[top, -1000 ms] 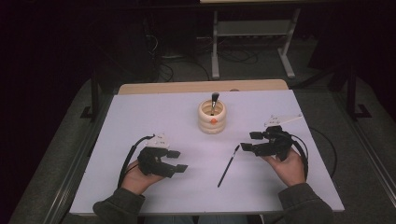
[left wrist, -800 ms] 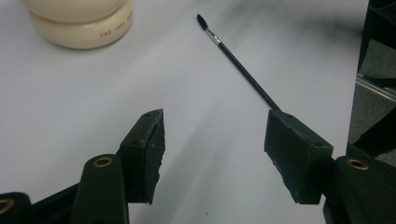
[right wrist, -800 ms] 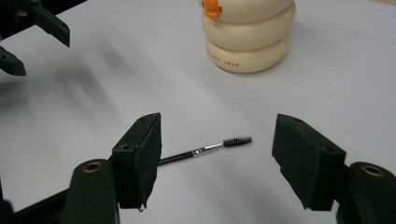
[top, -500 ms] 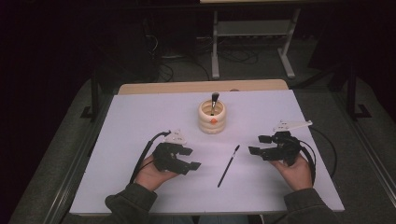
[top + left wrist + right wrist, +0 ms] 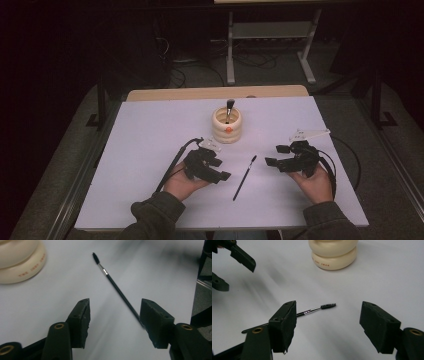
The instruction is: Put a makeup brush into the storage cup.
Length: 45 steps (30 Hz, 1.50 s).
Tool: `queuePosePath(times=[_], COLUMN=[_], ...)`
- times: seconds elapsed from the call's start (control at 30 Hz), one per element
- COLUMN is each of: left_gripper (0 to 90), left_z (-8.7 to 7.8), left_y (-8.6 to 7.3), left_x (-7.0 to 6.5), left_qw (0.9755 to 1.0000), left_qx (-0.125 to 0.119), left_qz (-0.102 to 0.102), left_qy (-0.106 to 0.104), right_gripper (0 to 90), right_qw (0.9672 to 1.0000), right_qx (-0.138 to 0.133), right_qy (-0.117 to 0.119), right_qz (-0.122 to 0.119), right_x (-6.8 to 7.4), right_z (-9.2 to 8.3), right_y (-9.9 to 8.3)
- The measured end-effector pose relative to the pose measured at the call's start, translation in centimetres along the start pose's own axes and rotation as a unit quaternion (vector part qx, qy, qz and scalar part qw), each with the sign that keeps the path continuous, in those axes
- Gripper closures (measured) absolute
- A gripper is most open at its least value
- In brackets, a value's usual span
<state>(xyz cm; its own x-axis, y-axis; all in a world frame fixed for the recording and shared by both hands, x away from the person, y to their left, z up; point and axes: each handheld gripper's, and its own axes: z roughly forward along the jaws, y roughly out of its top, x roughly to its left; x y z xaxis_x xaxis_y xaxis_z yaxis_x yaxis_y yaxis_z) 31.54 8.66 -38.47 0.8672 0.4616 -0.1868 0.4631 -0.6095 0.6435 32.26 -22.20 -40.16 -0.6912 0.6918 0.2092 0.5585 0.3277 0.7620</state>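
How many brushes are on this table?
2: one thin brush lies flat on the table between the two grippers, and one brush stands in the cream holder. The holder could hide more.

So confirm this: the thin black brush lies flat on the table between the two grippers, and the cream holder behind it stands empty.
Not empty: the high view shows another brush standing in the cream holder. The thin black brush does lie flat between the left gripper and right gripper.

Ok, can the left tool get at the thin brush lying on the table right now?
Probably yes. The left tool is open and empty, right beside the brush, with bare table between them; in the left gripper view the handle already runs toward one jaw.
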Motion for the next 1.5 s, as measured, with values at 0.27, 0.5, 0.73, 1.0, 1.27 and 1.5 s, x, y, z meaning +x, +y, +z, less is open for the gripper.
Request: queuePosePath(times=[0.27,0.5,0.73,1.0,1.27,1.5], left_gripper=[49.6,52.8,57.6,62.7,67.8,75.2], left_z=[2.3,4.6,6.6,8.2,9.2,9.7], left_y=[1.8,3.3,3.8,4.0,3.9,4.4], left_x=[-0.3,-0.6,-0.7,-0.6,-0.6,-1.8], left_qw=[0.9993,0.9981,0.9961,0.9939,0.9928,0.9880], left_qx=[0.035,0.055,0.070,0.094,0.105,0.130], left_qz=[-0.009,-0.027,-0.049,-0.047,-0.046,0.011], left_qy=[0.001,0.011,0.022,0.033,0.034,0.084], right_gripper=[28.2,28.3,28.4,28.5,28.5,28.9], right_qw=[1.0000,1.0000,0.9999,0.9999,0.9999,0.9999], right_qx=[-0.002,0.002,0.002,0.003,0.006,0.006], right_qy=[-0.002,-0.005,-0.010,-0.008,-0.009,-0.011], right_qz=[-0.001,0.003,0.003,0.005,0.007,0.010], right_x=[-0.3,-0.4,-0.6,-0.6,-0.7,-0.8], right_z=[0.0,0.0,0.0,0.0,0.0,0.0], right_y=[0.0,0.0,-0.1,-0.1,-0.2,-0.2])
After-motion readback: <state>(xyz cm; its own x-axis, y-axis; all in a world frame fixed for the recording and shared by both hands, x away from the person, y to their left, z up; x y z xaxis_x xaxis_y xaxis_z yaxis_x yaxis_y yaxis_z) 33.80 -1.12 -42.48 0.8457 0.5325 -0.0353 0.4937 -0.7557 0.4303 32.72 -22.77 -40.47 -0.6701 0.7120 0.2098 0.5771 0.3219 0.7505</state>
